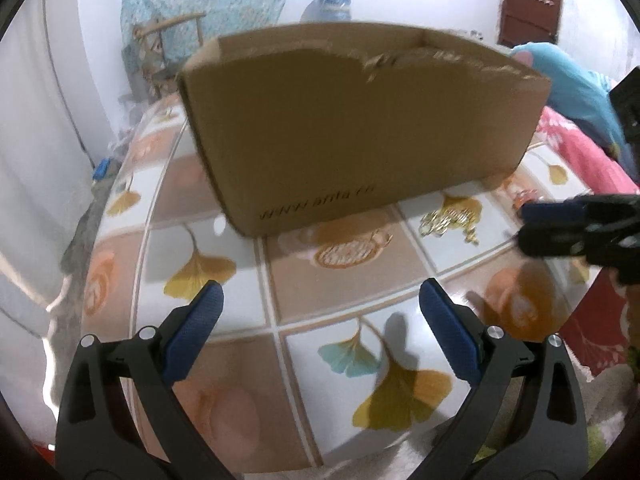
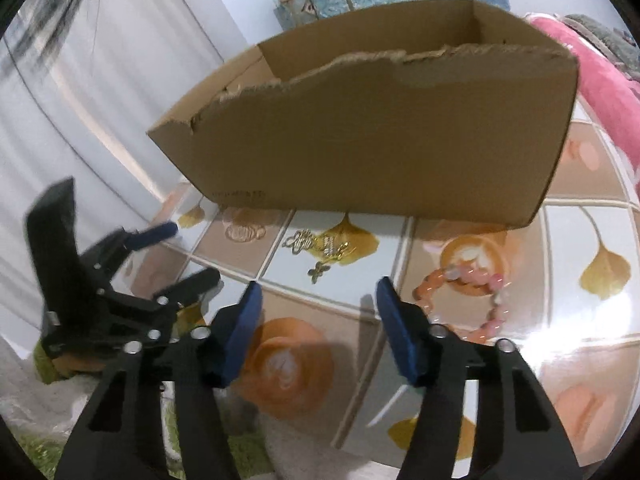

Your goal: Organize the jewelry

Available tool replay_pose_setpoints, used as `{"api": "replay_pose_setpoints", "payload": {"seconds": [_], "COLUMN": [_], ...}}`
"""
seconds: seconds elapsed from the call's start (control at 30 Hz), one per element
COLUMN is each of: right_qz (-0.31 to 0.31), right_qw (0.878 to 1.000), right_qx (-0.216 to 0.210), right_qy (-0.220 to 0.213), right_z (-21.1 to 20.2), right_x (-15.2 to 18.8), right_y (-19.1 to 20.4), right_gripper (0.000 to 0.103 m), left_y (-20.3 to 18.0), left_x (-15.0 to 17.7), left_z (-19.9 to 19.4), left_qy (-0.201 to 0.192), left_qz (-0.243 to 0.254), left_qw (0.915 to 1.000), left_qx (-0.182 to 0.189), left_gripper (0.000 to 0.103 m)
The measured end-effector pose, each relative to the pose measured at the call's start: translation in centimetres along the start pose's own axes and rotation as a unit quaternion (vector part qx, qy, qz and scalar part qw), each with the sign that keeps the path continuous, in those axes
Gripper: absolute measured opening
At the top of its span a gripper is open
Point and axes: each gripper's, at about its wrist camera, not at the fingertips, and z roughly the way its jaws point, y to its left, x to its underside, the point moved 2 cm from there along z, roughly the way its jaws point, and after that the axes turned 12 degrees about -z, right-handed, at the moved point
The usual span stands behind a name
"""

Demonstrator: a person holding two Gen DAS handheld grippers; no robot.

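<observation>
Nearest the right wrist view, the right tool (image 2: 318, 294) hovers above the patterned counter (image 2: 580, 360) with its blue pads part-way apart and nothing between them. Just beyond its right-hand pad lies the pink bead bracelet (image 2: 466, 300), a loop flat on the counter, touching nothing. Ahead and slightly left sits the gold pendant jewelry (image 2: 320, 250), strung out roughly across the view, close to the front wall of the cardboard box (image 2: 360, 140). The left tool (image 1: 320, 304) is spread wide and empty, hanging over bare counter well to the left; from its camera the gold piece (image 1: 448, 222) lies far to the right, right beside the other tool's tips. So the right hand is much the nearer to both pieces, and the open-topped box stands behind them.
</observation>
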Motion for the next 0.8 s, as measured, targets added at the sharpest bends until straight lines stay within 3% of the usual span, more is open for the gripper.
{"api": "replay_pose_setpoints", "payload": {"seconds": [0.13, 0.2, 0.33, 0.5, 0.8], "right_qz": [-0.004, -0.004, 0.002, 0.007, 0.02], "right_qw": [1.0, 1.0, 1.0, 0.999, 0.998], "right_qx": [0.005, 0.011, 0.017, 0.031, 0.052], "right_qy": [0.008, 0.009, 0.006, 0.001, -0.009], "right_z": [1.0, 1.2, 1.3, 1.4, 1.2], "right_x": [0.2, 0.3, 0.3, 0.5, 0.5], "right_y": [0.2, 0.0, -0.5, -1.5, -3.5], "right_gripper": [0.04, 0.037, 0.033, 0.026, 0.026], "left_y": [-1.2, -1.9, -2.8, -3.2, -3.5], "left_x": [-0.5, -0.8, -1.3, -1.5, -2.0], "left_z": [-0.1, 0.2, 1.4, 2.8, 3.7], "left_qy": [-0.01, -0.009, 0.008, 0.034, 0.048], "left_qz": [0.016, 0.029, 0.037, 0.038, 0.051], "left_qw": [0.9996, 0.9991, 0.9978, 0.9968, 0.9954], "left_qx": [0.02, 0.03, 0.055, 0.061, 0.066], "left_gripper": [0.092, 0.078, 0.065, 0.041, 0.025]}}
